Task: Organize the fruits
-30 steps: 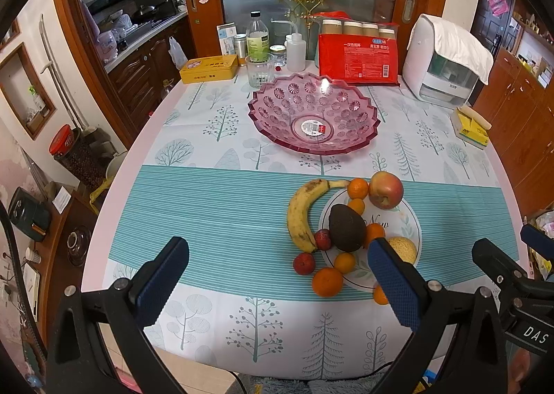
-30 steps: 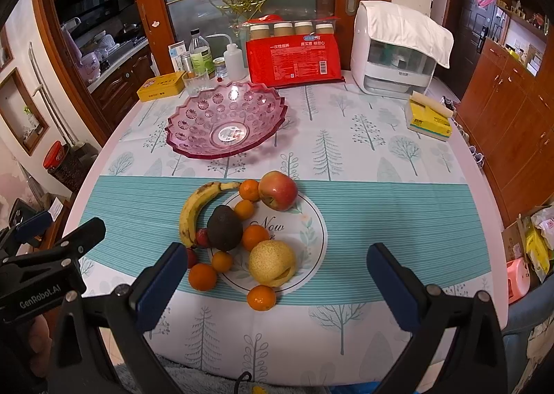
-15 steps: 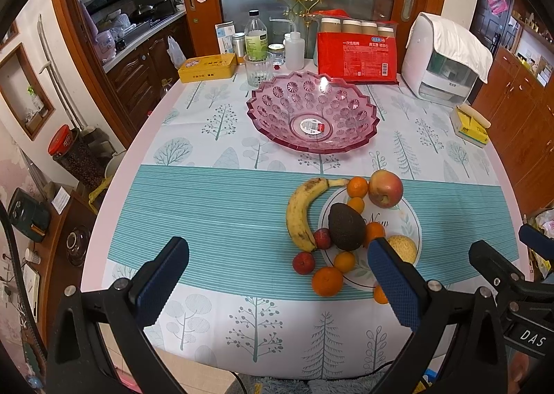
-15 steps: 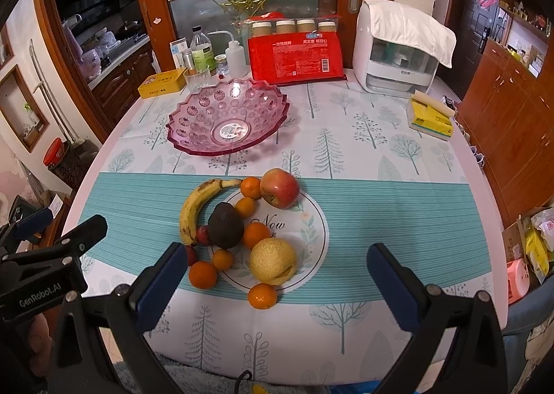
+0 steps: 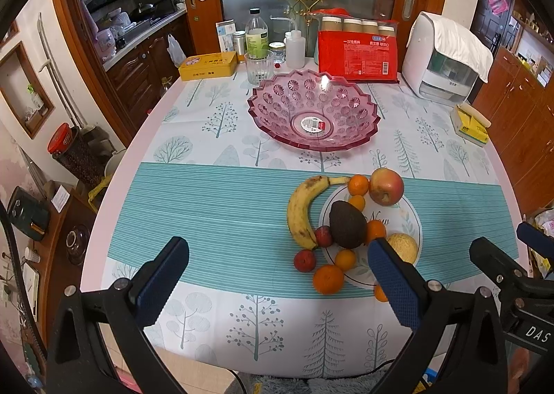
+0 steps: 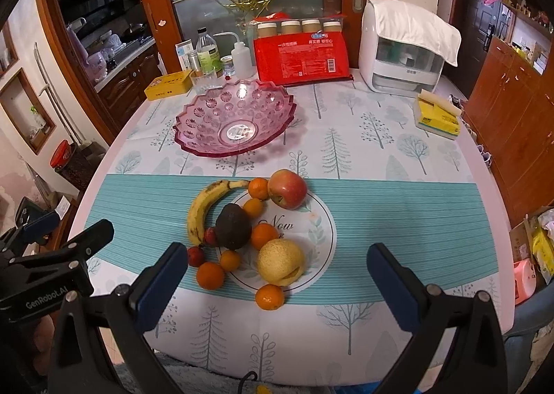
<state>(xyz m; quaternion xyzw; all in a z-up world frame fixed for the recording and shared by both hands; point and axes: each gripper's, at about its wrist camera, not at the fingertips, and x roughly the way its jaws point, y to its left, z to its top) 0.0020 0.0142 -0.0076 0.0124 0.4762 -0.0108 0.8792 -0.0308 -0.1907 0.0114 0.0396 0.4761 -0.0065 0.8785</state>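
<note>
A pile of fruit lies on the tablecloth: a banana [image 5: 302, 209] [image 6: 202, 208], a dark avocado [image 5: 347, 225] [image 6: 233, 226], a red apple [image 5: 386, 186] [image 6: 287, 188], a yellow pear [image 6: 281, 261], several small oranges [image 6: 210, 275] and small red fruits [image 5: 305, 260]. Behind them stands an empty pink glass bowl [image 5: 313, 120] [image 6: 235, 120]. My left gripper [image 5: 277, 285] hangs open over the near table edge, left of the pile. My right gripper [image 6: 277, 285] is open too, just short of the pear, with nothing between its fingers.
At the table's back stand a yellow tin [image 5: 207, 65], a glass [image 5: 258, 67], bottles [image 5: 257, 34], a red pack of cups [image 5: 358, 54] and a white appliance [image 5: 446, 60]. A yellow tissue pack [image 6: 437, 116] lies at the right edge. Wooden cabinets flank both sides.
Both views have shifted only slightly; the right gripper has crept a little closer to the fruit. Nothing was picked up and both grippers stay open.
</note>
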